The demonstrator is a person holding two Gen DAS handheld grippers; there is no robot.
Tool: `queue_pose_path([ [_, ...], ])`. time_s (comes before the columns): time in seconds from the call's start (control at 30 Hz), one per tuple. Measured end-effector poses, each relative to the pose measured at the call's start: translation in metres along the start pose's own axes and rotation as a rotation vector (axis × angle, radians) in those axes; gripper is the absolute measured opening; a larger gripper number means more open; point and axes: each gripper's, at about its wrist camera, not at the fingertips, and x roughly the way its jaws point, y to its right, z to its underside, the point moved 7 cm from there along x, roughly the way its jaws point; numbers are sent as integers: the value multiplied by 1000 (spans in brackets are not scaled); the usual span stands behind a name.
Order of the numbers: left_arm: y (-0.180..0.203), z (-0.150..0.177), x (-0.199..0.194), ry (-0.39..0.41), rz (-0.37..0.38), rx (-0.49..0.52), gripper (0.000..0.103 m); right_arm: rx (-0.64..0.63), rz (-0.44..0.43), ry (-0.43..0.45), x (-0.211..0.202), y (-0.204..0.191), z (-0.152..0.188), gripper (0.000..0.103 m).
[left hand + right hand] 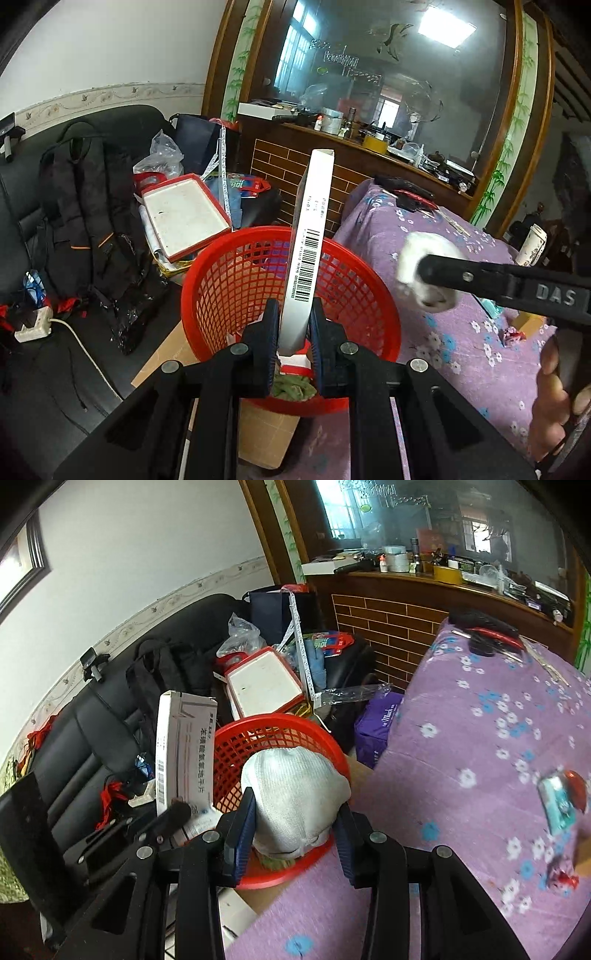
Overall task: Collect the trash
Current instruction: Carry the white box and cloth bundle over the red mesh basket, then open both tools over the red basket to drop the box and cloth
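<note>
The left gripper (291, 332) was squeezed tight on a long white box (310, 236). The box stood up tall, with its striped label facing the camera, and its bottom end was down between the blue pads. Right under it sat the red basket (354, 280), so the box was already over the right spot.

The right gripper (295, 834) held a soft white cloth ball (295, 797) between its pads, half open around it. That ball hung over the basket's rim on the table side — not quite over the middle. In the left view the right gripper's black arm reached in from the table side, with the ball near the basket's edge.

The basket already had some green stuff (293, 387) at the bottom, so there was room left.

To do this step well, I think each thing should be over the middle of the basket before the pads let go. The tall box could tip and catch on the rim, so it would be better to lower it a bit first. The ball was light and could bounce off the edge onto the purple flowery cloth (480, 738) — a small move inward would help. More small trash (561, 805) still lay on that cloth.
</note>
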Motion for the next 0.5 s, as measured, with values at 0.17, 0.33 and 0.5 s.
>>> queue_pose_path([
  [0.17,-5,-2,9,-8,-4,-10,16,21,3,-18,21,0,-7,44],
  [0.33,-9,-6,14,-3,-3,-17,15,21,-16,-14,30,-2,-13,47],
  [0.5,-8,-5,11,3,-3,-33,35,8,7,23,21,1,-15,68],
])
